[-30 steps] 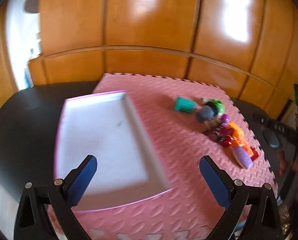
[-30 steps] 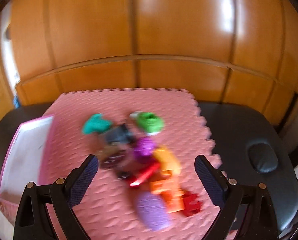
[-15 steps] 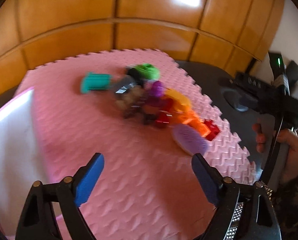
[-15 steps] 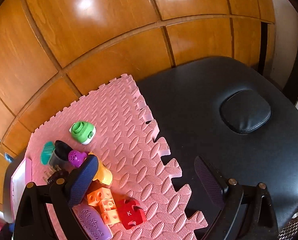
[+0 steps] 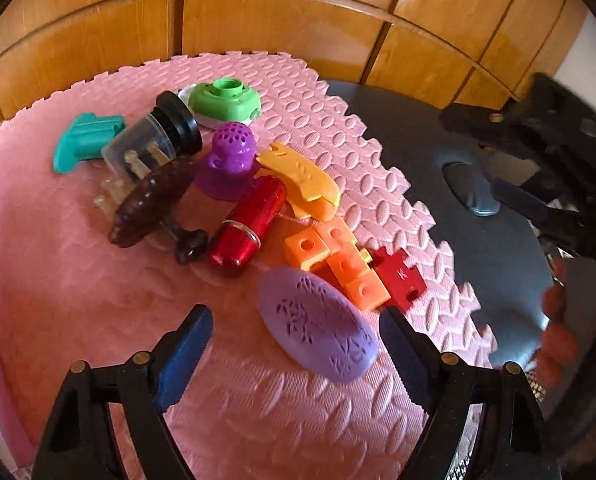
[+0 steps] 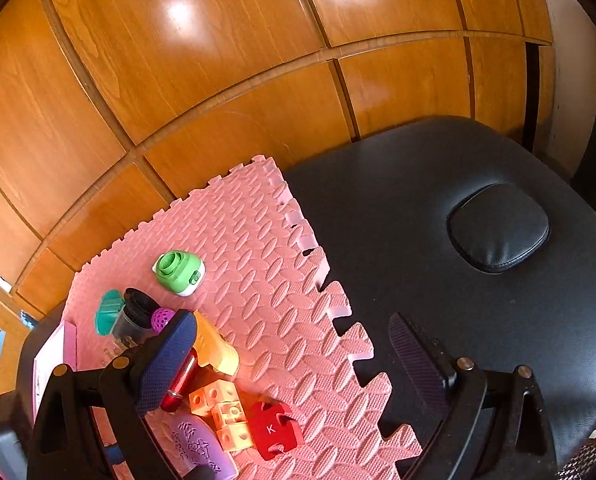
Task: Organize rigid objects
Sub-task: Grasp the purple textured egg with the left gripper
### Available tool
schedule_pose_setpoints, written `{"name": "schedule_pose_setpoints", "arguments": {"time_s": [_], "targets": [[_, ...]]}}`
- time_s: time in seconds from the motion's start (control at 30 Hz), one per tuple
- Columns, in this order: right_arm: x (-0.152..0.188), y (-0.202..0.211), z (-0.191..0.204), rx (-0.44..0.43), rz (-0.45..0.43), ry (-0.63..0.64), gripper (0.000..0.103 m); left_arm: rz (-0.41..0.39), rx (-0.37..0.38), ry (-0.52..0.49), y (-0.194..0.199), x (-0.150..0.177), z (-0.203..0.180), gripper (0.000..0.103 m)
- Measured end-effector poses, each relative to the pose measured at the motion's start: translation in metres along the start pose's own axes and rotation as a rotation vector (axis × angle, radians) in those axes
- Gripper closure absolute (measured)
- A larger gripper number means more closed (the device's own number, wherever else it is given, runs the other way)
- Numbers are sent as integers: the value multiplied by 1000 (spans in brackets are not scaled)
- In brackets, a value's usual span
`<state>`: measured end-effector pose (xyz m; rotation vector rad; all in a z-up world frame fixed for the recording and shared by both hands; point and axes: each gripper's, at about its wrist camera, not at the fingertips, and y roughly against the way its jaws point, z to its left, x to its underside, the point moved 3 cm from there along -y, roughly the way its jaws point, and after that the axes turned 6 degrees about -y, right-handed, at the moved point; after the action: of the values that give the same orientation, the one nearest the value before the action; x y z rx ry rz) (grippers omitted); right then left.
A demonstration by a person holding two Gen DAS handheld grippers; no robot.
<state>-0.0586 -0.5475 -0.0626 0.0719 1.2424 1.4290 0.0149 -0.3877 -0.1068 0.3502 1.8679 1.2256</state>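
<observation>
A heap of small toys lies on the pink foam mat (image 5: pixel 77 280). In the left wrist view I see a purple oval (image 5: pixel 318 326), orange linked cubes (image 5: pixel 338 264), a red puzzle piece (image 5: pixel 398 276), a red tube (image 5: pixel 249 224), a yellow-orange piece (image 5: pixel 302 184), a purple perforated cap (image 5: pixel 231 160), a brown piece (image 5: pixel 149 204), a clear jar with black lid (image 5: pixel 153 140), a teal piece (image 5: pixel 83 140) and a green round toy (image 5: pixel 223 100). My left gripper (image 5: pixel 295 344) is open, low over the mat, with the purple oval between its fingers. My right gripper (image 6: pixel 293 356) is open and empty, off the mat's right side.
The mat lies on a black padded table (image 6: pixel 438 200) with a round cushion plug (image 6: pixel 498 228). A pink tray edge (image 6: pixel 51 356) shows at far left. Wooden panelling (image 6: pixel 217 60) stands behind. The right gripper's body (image 5: pixel 538 152) shows in the left wrist view.
My left gripper has swung from the tray to the toy heap and come down close to the purple oval. My right gripper has turned away to the right, toward the black table.
</observation>
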Motion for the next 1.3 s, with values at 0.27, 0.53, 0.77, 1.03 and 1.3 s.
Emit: {"name": "schedule_pose_setpoints", "arguments": {"time_s": [0.27, 0.53, 0.77, 1.03, 1.3], "targets": [[1, -4, 1, 8, 16, 14, 8, -2, 37, -68, -5, 4, -3, 59], [16, -17, 25, -55, 101, 141, 28, -16, 70, -81, 19, 34, 20, 68], [55, -39, 63, -65, 234, 362, 28, -13, 86, -71, 35, 58, 35, 69], [82, -59, 71, 0, 313, 480, 28, -18, 86, -59, 44, 68, 47, 66], [89, -62, 76, 50, 300, 562, 73, -53, 59, -83, 57, 66, 46, 40]]}}
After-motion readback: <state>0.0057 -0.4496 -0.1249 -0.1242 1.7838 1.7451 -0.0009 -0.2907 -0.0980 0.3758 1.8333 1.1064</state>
